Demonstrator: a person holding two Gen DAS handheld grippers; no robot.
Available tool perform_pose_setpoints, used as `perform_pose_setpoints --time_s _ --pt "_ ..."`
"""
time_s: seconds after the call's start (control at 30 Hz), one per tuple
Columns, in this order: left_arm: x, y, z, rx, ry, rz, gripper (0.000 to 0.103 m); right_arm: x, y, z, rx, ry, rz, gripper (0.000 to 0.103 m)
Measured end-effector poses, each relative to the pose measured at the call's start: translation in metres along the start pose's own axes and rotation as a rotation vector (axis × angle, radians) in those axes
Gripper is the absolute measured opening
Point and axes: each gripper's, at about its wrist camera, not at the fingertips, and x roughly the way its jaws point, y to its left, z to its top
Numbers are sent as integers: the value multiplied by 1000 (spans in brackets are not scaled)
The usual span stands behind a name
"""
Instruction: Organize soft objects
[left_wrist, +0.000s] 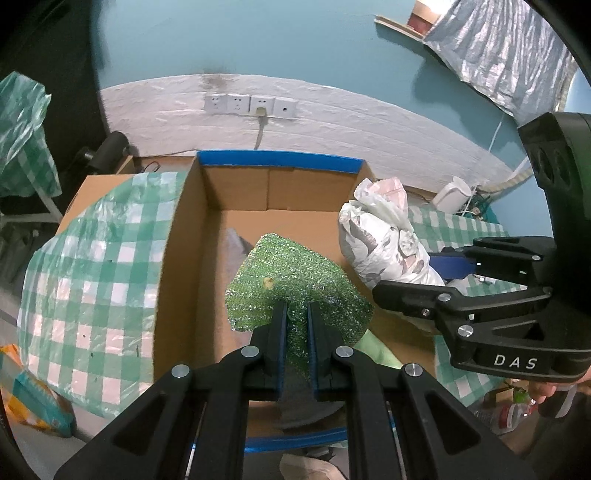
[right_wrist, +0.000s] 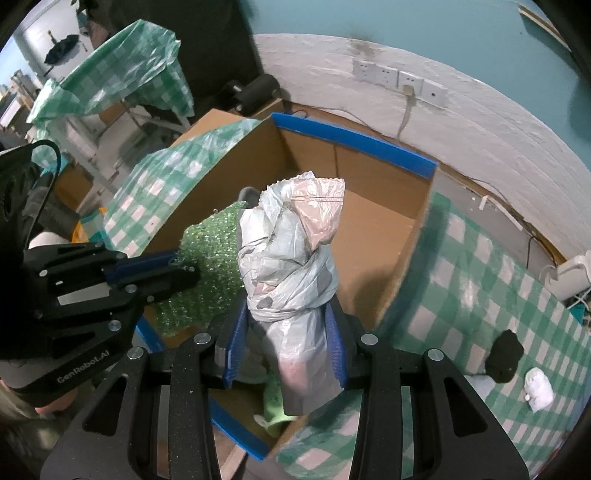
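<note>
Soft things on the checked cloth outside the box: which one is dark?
The black lump on the green checked tablecloth, right of the cardboard box. The small bundle beside it is white.

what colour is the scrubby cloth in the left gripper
Sparkly green cloth, pinched in the left gripper; clearest in the left wrist view.

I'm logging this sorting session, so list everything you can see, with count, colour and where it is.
cardboard box: one, brown with blue-taped rims, centre, open
scouring cloth: one, glittery green, over the box, in the left tool
knotted plastic bag: one, white-grey with pink, over the box, in the right tool
checked plastic cover: green and white, on the table around the box
wall sockets: four, white, on the wall behind
kettle: one, white, far right
left tool: black, shut on the cloth
right tool: black, shut on the bag
</note>
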Motion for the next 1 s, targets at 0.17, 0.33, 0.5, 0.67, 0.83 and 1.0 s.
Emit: perform_pose_setpoints --time_s 0.17,0.33,0.5,0.67,0.83,1.0 --pt "1 12 -2 -21 4 17 11 9 4 3 -1 13 14 39" --pt "8 23 -6 -59 40 29 20 15 0 1 22 22 10 47" --pt "11 29 -2 -90 40 34 30 7 -4 -1 36 -15 8 68" --pt "7 28 0 -85 6 36 44 -3 -12 -5 51 -37 -3 69" --pt "4 20 2 -68 -15 29 51 -10 -26 -14 70 -44 -9 69" --pt "1 6 4 -23 -47 -4 52 -16 -45 -26 106 -43 -24 69"
